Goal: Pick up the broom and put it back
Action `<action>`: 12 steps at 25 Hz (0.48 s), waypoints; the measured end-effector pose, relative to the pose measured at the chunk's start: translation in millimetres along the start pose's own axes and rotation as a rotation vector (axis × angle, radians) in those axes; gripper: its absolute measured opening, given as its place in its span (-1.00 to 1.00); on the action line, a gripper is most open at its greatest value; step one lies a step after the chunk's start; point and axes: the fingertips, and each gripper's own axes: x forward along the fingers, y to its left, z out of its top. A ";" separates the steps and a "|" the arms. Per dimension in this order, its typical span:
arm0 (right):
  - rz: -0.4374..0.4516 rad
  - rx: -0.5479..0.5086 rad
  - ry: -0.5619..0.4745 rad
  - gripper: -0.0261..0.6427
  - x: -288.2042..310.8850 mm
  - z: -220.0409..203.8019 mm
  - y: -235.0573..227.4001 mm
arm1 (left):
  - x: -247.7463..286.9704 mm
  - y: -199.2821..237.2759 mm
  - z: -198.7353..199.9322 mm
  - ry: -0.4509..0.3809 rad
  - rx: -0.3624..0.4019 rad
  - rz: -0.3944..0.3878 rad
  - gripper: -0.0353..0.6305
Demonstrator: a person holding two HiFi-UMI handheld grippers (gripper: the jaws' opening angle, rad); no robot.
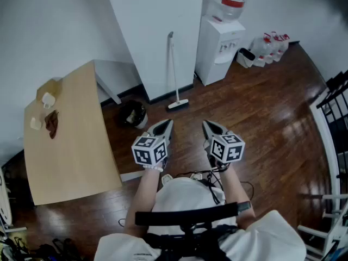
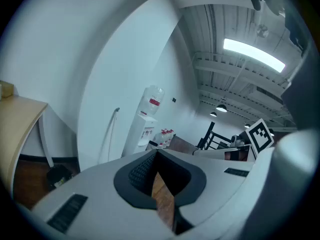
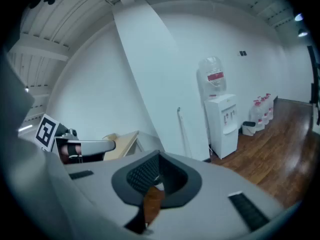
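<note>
The broom (image 1: 173, 69) leans upright against the white wall panel, its head (image 1: 178, 104) on the wooden floor. It also shows as a thin pale handle (image 2: 111, 134) in the left gripper view and as a handle (image 3: 182, 131) in the right gripper view. My left gripper (image 1: 167, 123) and right gripper (image 1: 207, 124) hover side by side in front of my body, pointing toward the broom and well short of it. Both are shut with nothing between their jaws (image 2: 159, 156) (image 3: 159, 157).
A wooden table (image 1: 81, 145) with a cup (image 1: 48, 99) stands at the left. A dark bin (image 1: 133, 114) sits by the wall left of the broom. A white water dispenser (image 1: 217, 48) and several bottles (image 1: 269, 45) stand at the right, with a black railing (image 1: 334, 91) beyond.
</note>
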 end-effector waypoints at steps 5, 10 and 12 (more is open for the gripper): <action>0.009 0.003 0.004 -0.88 -7.9 1.5 -14.6 | 4.9 -5.4 2.2 -0.008 -0.003 0.029 -0.93; 0.032 0.027 0.006 -0.88 -13.4 -7.3 -35.1 | 12.8 -8.7 -3.2 -0.005 -0.005 0.075 -0.93; 0.041 0.029 0.009 -0.88 -15.7 -9.2 -44.8 | 18.4 -13.6 -4.3 -0.009 -0.004 0.089 -0.93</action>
